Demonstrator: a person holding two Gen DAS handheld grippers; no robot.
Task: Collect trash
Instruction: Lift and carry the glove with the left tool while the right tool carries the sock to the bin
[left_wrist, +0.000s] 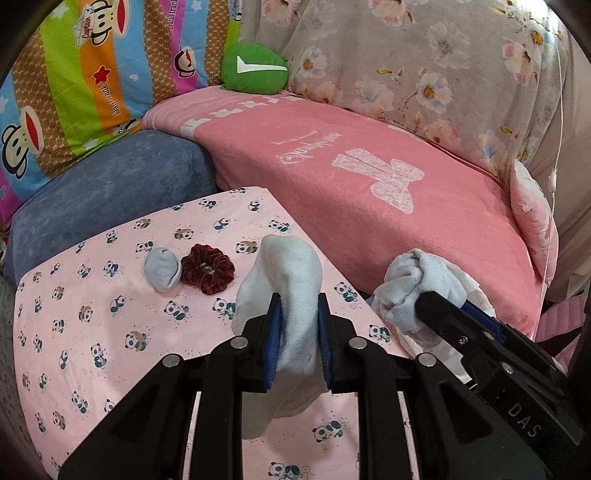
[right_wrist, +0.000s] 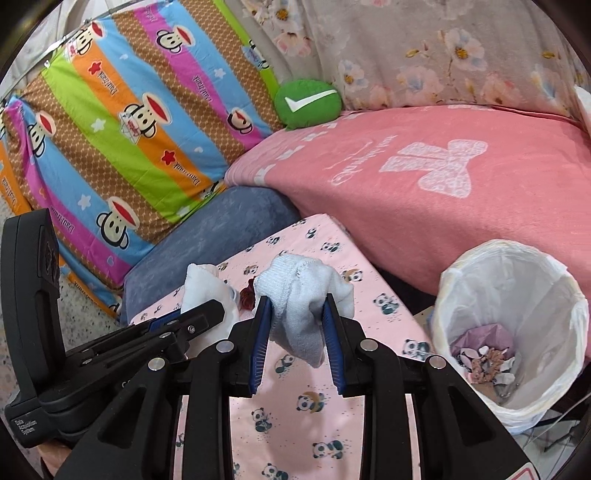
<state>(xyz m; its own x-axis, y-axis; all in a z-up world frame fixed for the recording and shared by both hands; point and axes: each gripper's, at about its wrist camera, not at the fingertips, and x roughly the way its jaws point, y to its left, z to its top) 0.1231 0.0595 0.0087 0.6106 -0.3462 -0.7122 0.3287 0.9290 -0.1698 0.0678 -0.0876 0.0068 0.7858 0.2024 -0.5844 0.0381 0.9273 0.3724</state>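
Both claws are carrying socks above the panda-print table (right_wrist: 314, 424).
The bin (right_wrist: 576, 306) is standing open, right of the table, scraps inside. The left claw (left_wrist: 298, 314) is pinching a white sock (left_wrist: 284, 273); the right claw (right_wrist: 297, 314) is pinching a bunched sock (right_wrist: 303, 291). A small sock (left_wrist: 161, 268) and a scrunchie (left_wrist: 207, 267) are lying behind. Risk: either dangling sock is slipping free, or brushing those off.

L gripper (left_wrist: 299, 325) & R gripper (right_wrist: 297, 321) jaws clamped
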